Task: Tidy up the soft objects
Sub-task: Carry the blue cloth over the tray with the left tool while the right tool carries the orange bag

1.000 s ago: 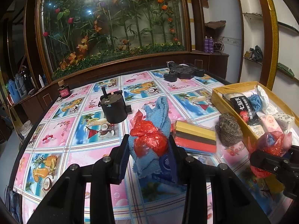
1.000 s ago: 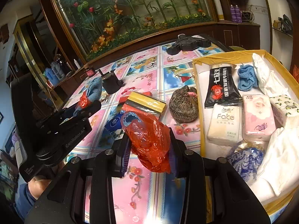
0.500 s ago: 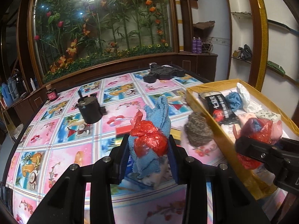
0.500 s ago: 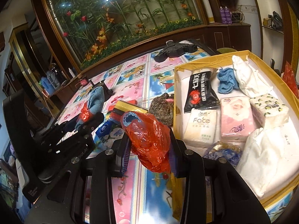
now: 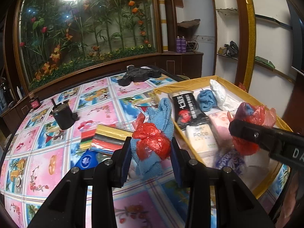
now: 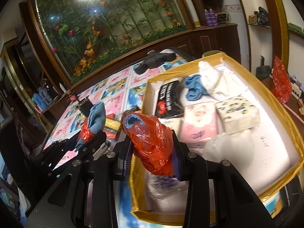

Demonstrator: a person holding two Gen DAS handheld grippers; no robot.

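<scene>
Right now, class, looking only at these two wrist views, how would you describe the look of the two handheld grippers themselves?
Both are matte black plastic. The left gripper has two angular black fingers lined with dark blue ribbed pads, with round silver screws on the struts. The right gripper is built the same way, with blue ribbed pads and silver screw heads. White lettering marks its side in the left wrist view. No cables or sleeves show.

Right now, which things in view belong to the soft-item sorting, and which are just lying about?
In the job:
- left gripper, shut on blue cloth bundle
- right gripper, shut on red bag bundle
- yellow box holding tissue packs
- colour-striped pack

Lying about:
- black pot
- black gadget
- small jar
</scene>
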